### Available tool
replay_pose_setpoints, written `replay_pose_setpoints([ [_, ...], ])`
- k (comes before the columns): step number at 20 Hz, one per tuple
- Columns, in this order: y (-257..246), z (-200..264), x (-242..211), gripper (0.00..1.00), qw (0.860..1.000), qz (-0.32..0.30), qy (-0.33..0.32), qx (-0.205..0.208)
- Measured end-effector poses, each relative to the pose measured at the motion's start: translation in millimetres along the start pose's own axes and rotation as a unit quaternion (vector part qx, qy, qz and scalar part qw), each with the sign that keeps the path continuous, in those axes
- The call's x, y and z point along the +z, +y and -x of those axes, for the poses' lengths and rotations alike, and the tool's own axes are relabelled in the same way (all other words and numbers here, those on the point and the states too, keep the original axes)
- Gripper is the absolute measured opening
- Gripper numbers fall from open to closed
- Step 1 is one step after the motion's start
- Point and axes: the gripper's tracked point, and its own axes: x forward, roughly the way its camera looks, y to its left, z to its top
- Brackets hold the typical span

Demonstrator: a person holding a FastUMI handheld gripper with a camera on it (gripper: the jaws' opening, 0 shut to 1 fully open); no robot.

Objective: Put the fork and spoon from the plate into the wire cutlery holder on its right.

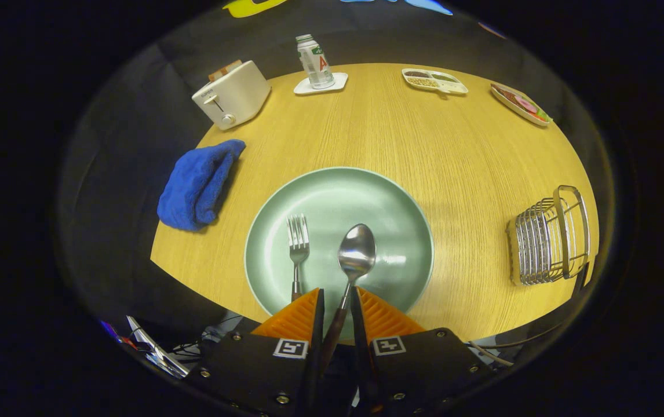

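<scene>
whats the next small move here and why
Probably close the claw on the spoon: its handle runs between the two fingers with a gap on each side, and it lies on the plate, as does the fork.

A: Fork?
B: Silver, flat on the pale green plate, tines pointing far, left of the spoon, handle end hidden behind the left finger.
A: Spoon?
B: Silver, bowl up, on the plate too. Its dark handle runs near, between the gripper jaws, which sit close on either side; contact unclear.
A: Holder?
B: Wire cutlery holder, metal, standing on the bench right of the plate, well apart from it. Contents hard to tell.
</scene>
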Motion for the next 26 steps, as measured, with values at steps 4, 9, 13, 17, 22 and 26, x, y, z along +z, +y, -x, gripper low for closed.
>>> replay_pose_setpoints([
  [4,-1,-10,-7,0.26,1.0,-0.006,0.019,-0.005],
  [9,-7,-20,-8,0.26,0.999,-0.004,0.024,-0.027],
  [13,-5,-27,-18,0.26,0.999,-0.004,0.046,-0.024],
  [17,1,-33,-24,0.26,0.998,-0.006,0.058,-0.014],
  [22,2,-31,-23,0.09,0.998,-0.024,0.064,-0.005],
  [26,5,-31,-19,0.09,0.999,-0.022,0.048,0.006],
])
